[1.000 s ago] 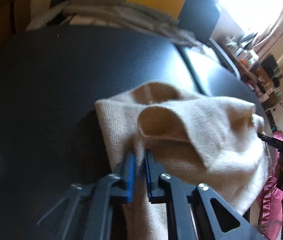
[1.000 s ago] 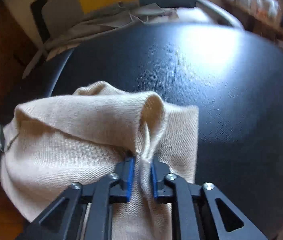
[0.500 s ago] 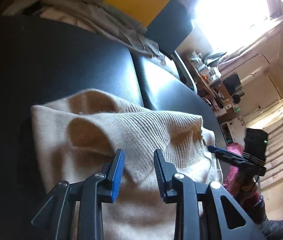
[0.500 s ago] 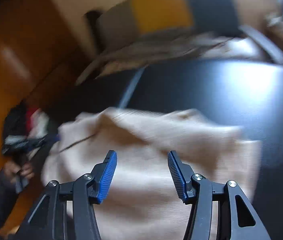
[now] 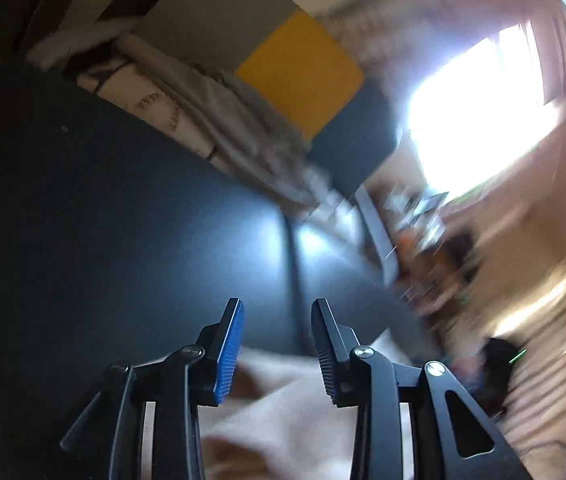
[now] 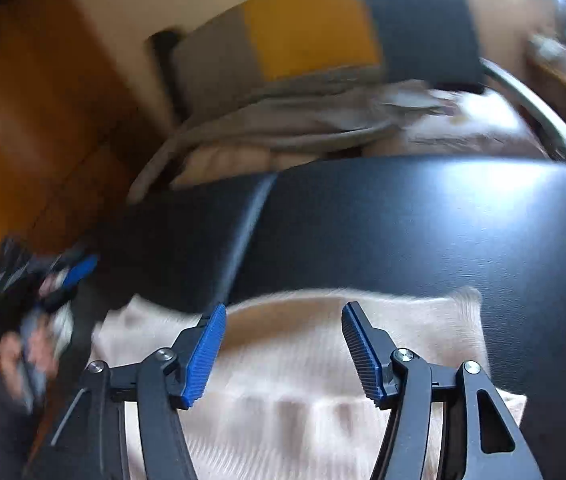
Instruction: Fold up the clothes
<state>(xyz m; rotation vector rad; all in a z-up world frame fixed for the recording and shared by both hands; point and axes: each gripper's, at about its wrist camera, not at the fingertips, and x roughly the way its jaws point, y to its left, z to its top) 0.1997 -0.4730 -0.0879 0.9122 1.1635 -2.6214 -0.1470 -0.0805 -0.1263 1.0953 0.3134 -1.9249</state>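
A cream knitted sweater (image 6: 315, 392) lies folded on the black padded surface (image 6: 403, 220). My right gripper (image 6: 283, 344) hovers open above its far edge, nothing between the blue pads. In the left wrist view the same sweater (image 5: 283, 420) shows blurred at the bottom, below and behind my open left gripper (image 5: 277, 346), which points at the bare black surface (image 5: 123, 220). The left gripper (image 6: 59, 276) also appears at the far left of the right wrist view, held by a hand (image 6: 15, 356).
A heap of grey and beige clothes (image 6: 283, 128) lies along the far edge of the surface, against a grey, yellow and dark cushion (image 6: 311, 28). A metal rail (image 6: 539, 104) curves at the right. A bright window (image 5: 479, 100) and cluttered shelves (image 5: 423, 240) stand beyond.
Both grippers were shut on the sweater a second ago. They opened, let it go, and have lifted back and away; the sweater now rests lower in both views.
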